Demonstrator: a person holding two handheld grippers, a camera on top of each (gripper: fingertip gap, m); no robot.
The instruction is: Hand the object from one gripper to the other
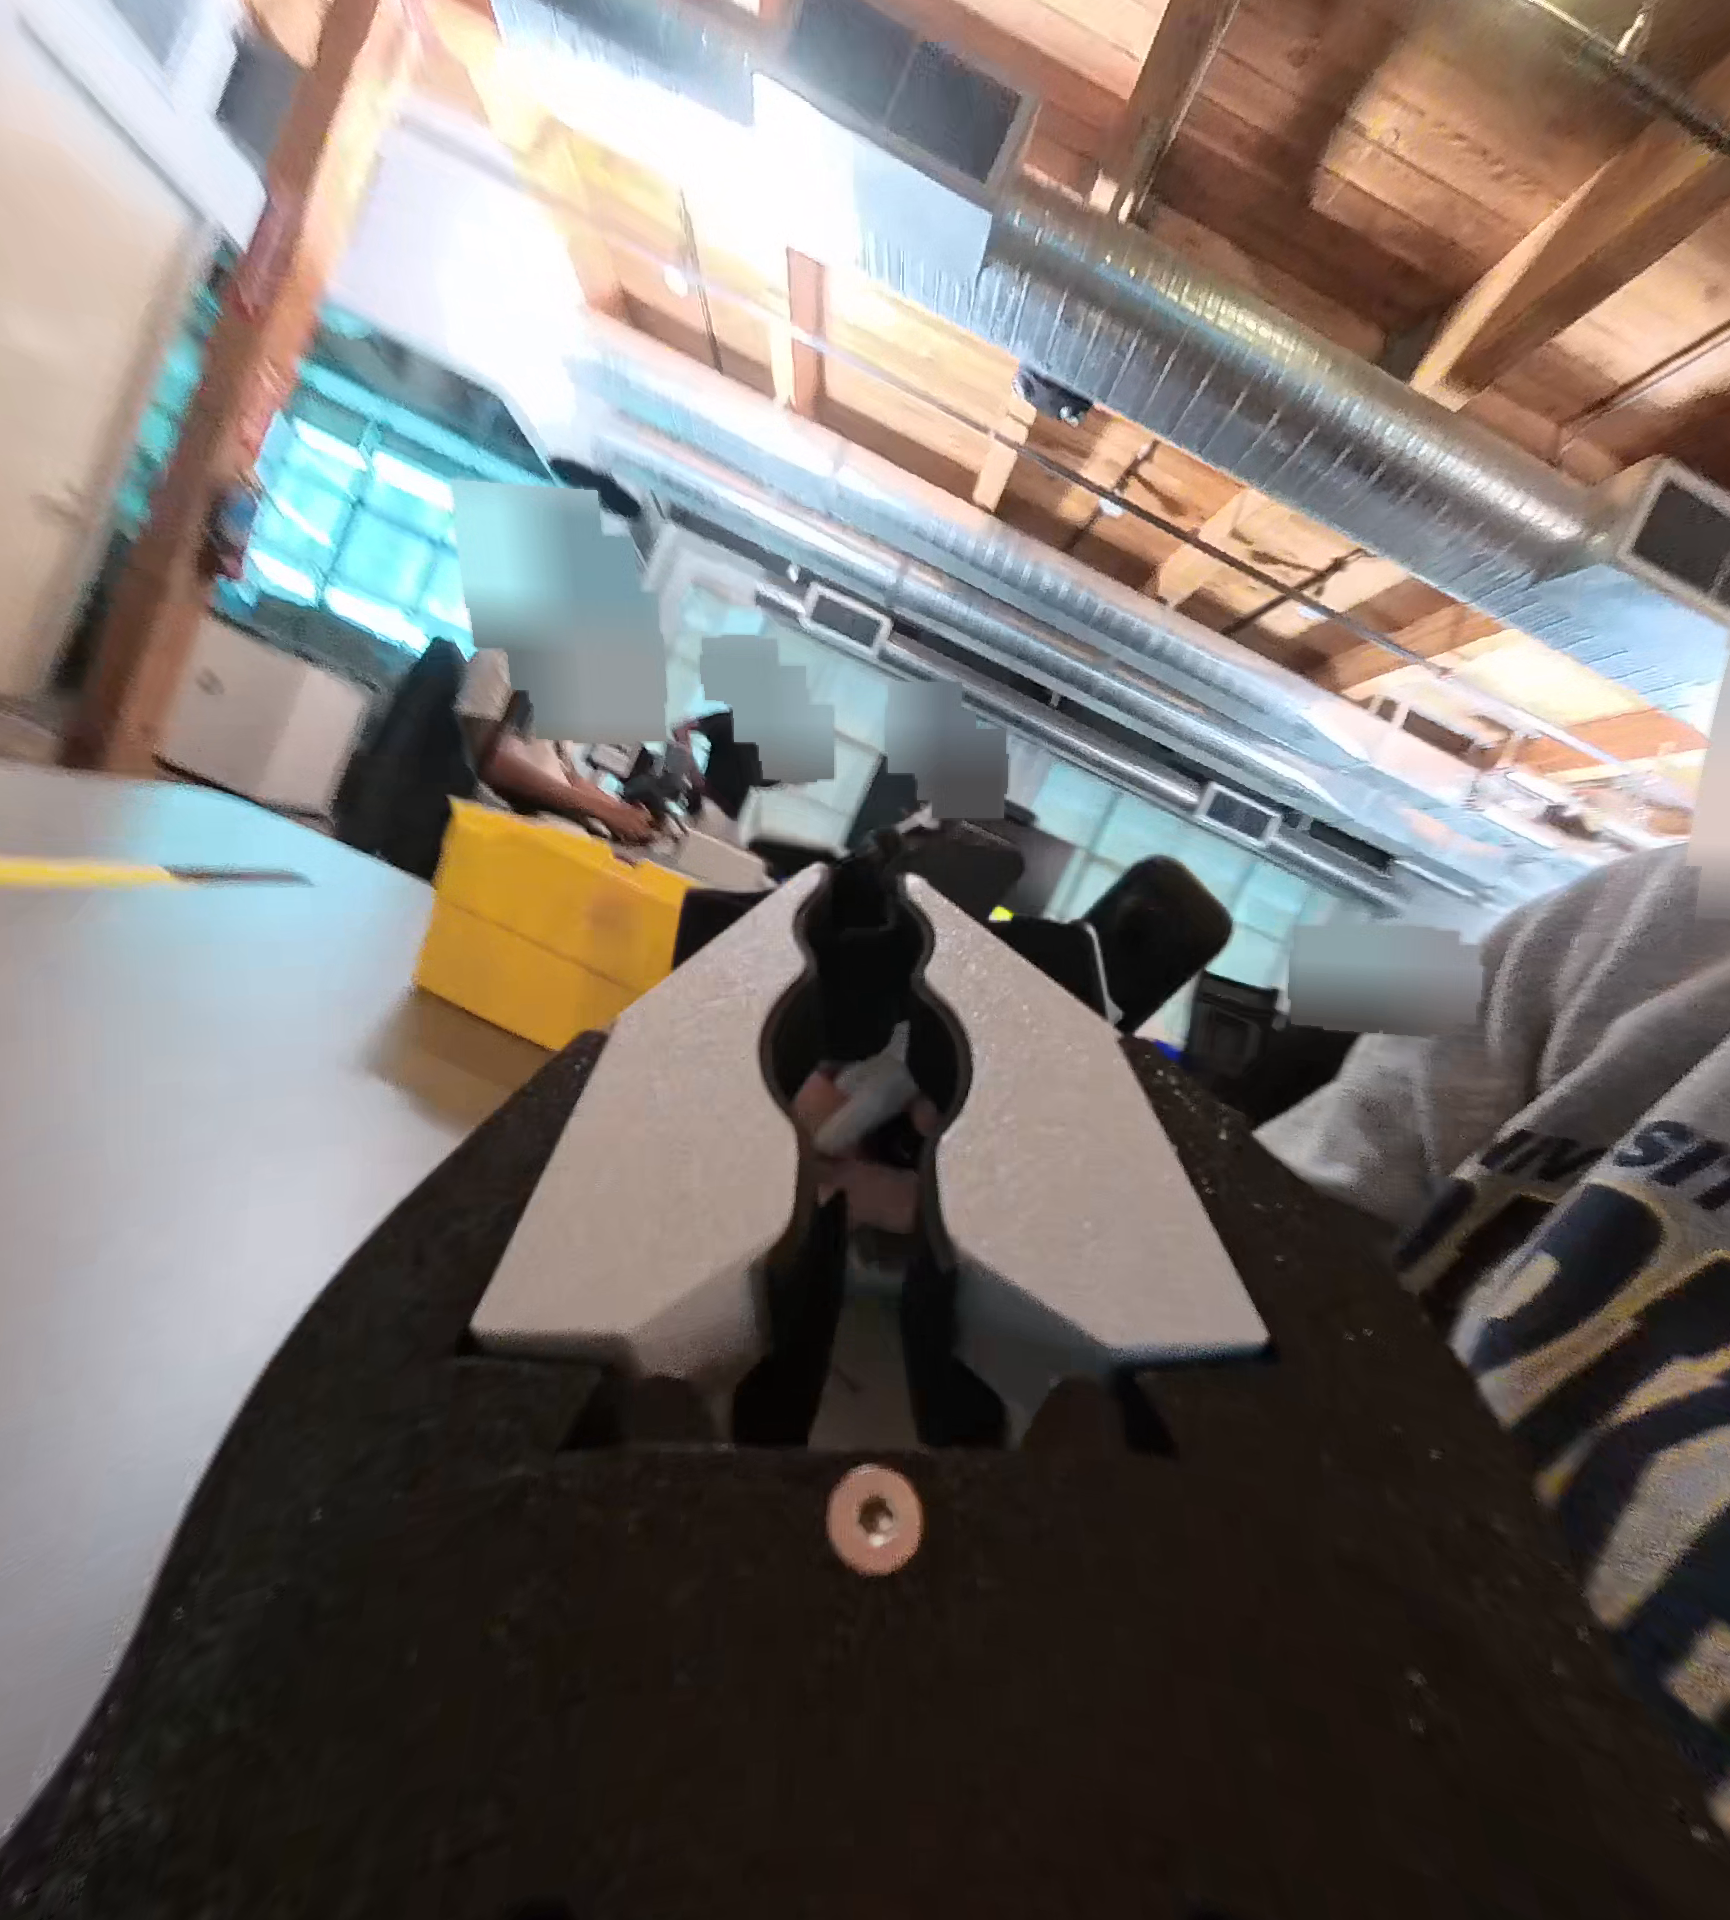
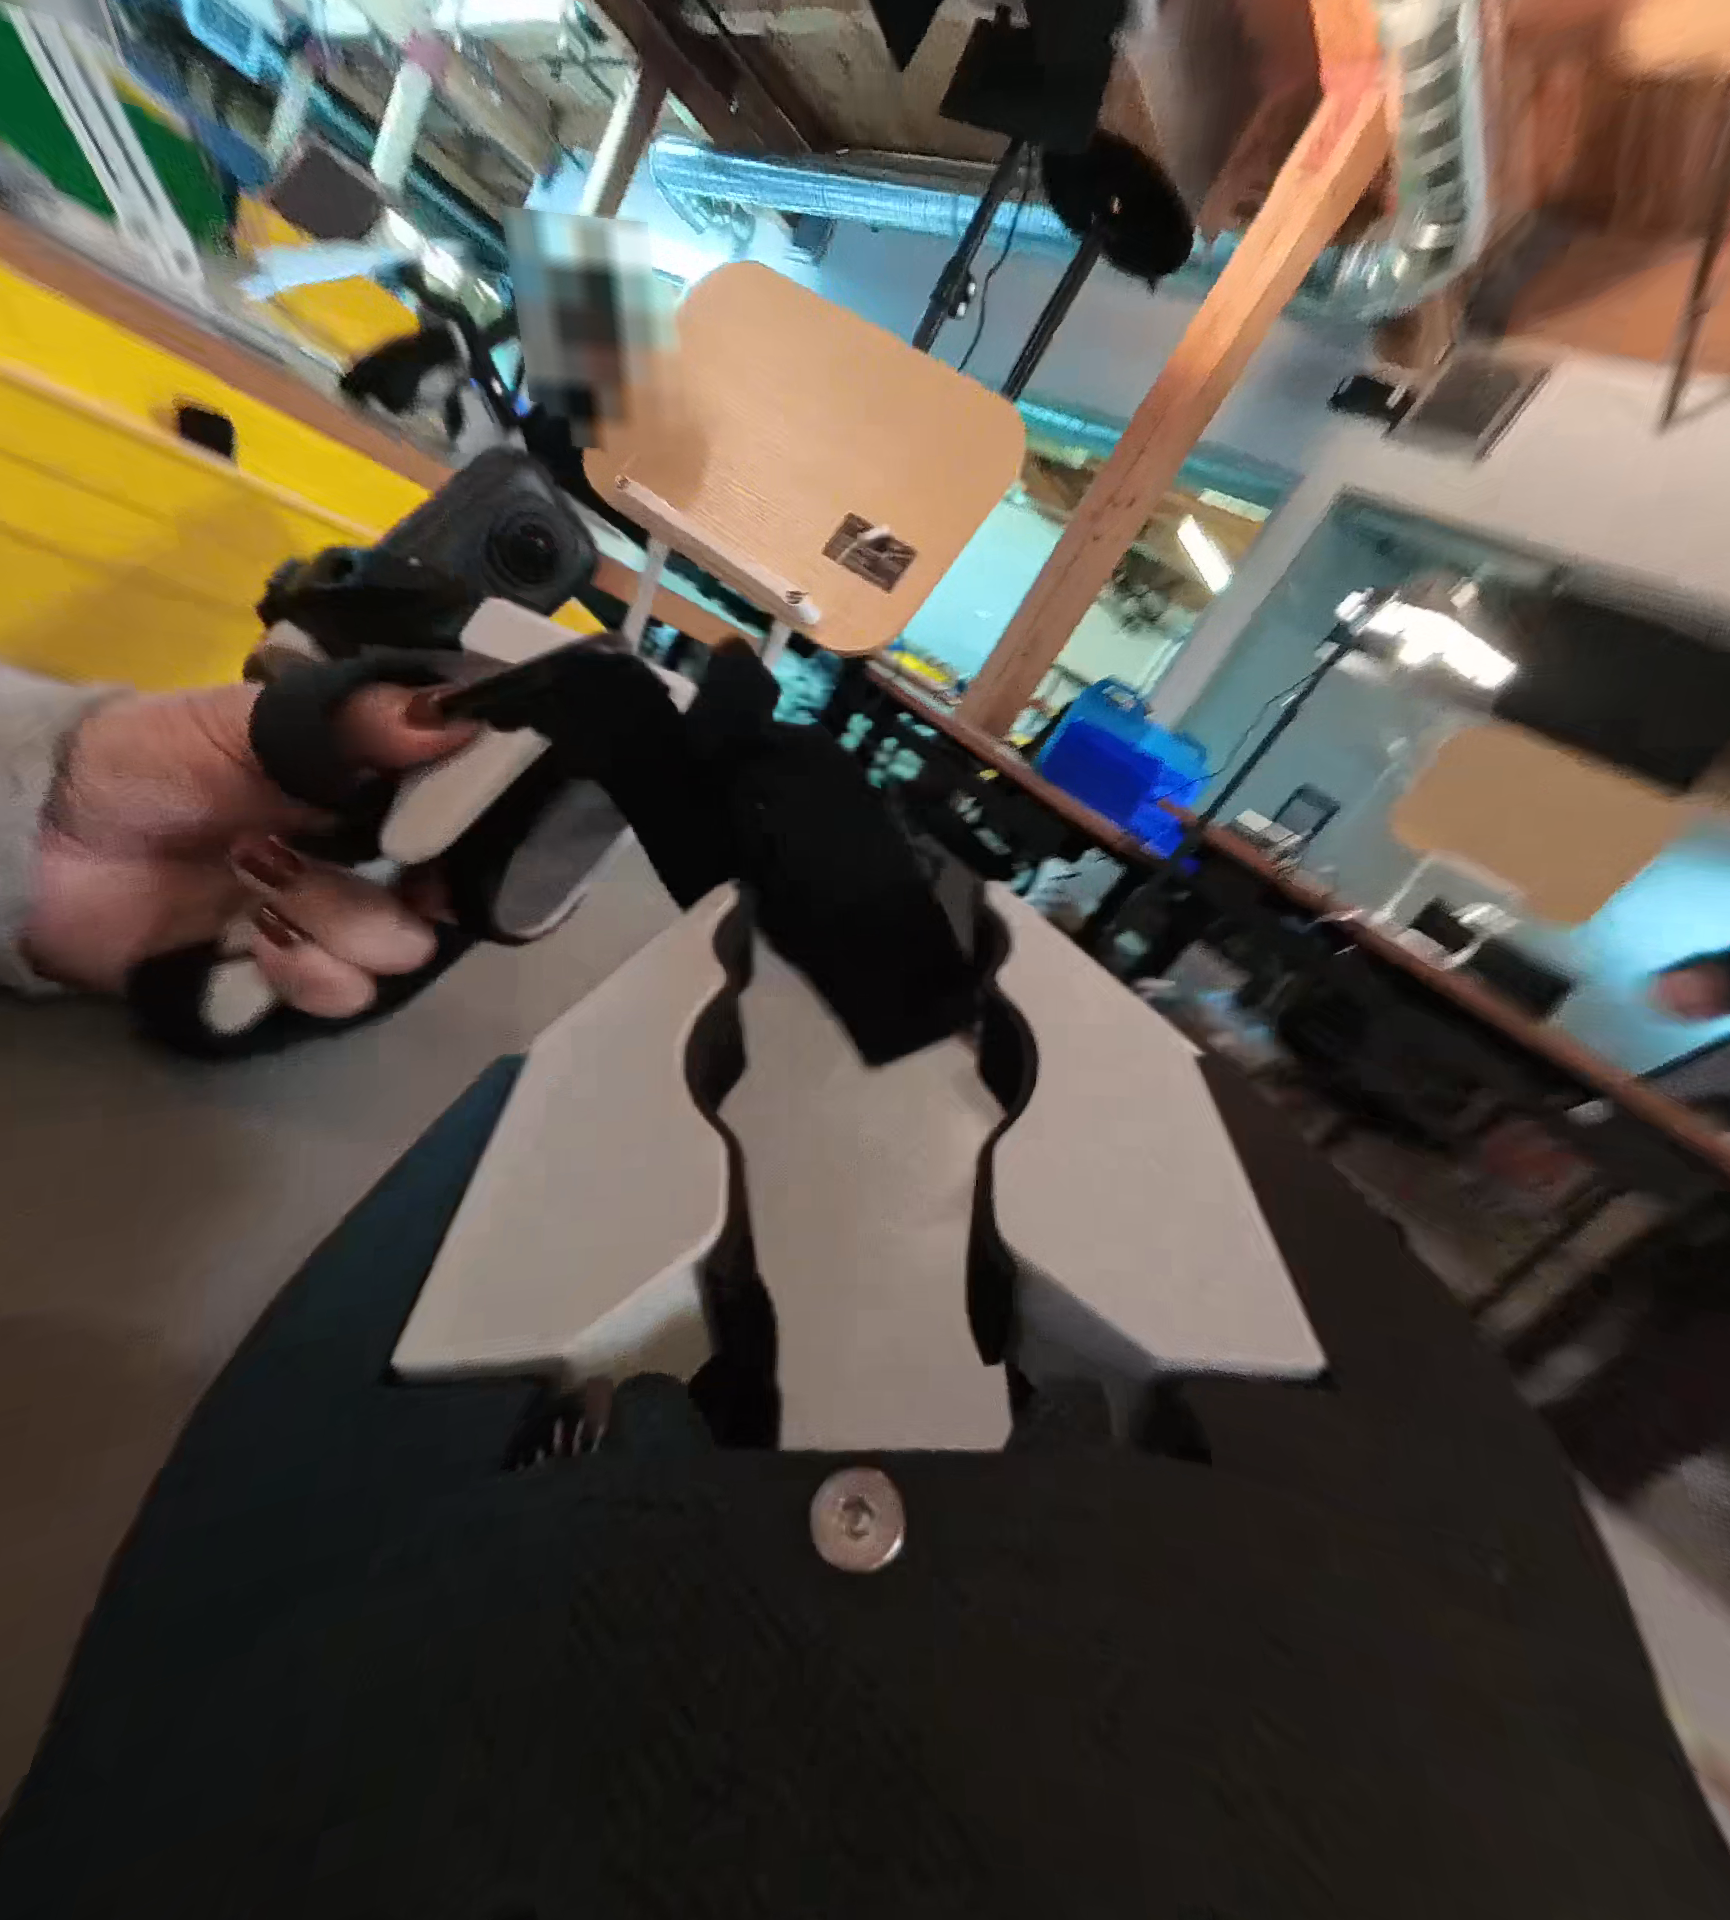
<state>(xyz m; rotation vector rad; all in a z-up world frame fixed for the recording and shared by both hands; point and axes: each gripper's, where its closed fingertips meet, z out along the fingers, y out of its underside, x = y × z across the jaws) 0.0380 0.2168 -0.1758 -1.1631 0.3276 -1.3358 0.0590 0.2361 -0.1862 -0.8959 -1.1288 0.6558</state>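
Observation:
The object is a black block (image 2: 871,956). In the right wrist view it sits between the tips of my right gripper (image 2: 861,904), and both grey fingers lie against its sides. My left gripper (image 2: 674,717) comes in from the left, held by a hand (image 2: 175,831), and its black fingers reach the block's upper end. In the left wrist view my left gripper (image 1: 863,883) is nearly shut, with the black object (image 1: 856,977) pinched in the narrow gap near the tips. Behind the gap, part of a hand and a pale gripper part show.
A grey table (image 1: 113,1091) lies below, with a yellow bin (image 1: 539,935) on it. A person's grey sweatshirt (image 1: 1588,1091) is close on the right. In the right wrist view a yellow bin (image 2: 61,468), a wooden chair back (image 2: 799,447) and a wooden post (image 2: 1183,416) stand behind.

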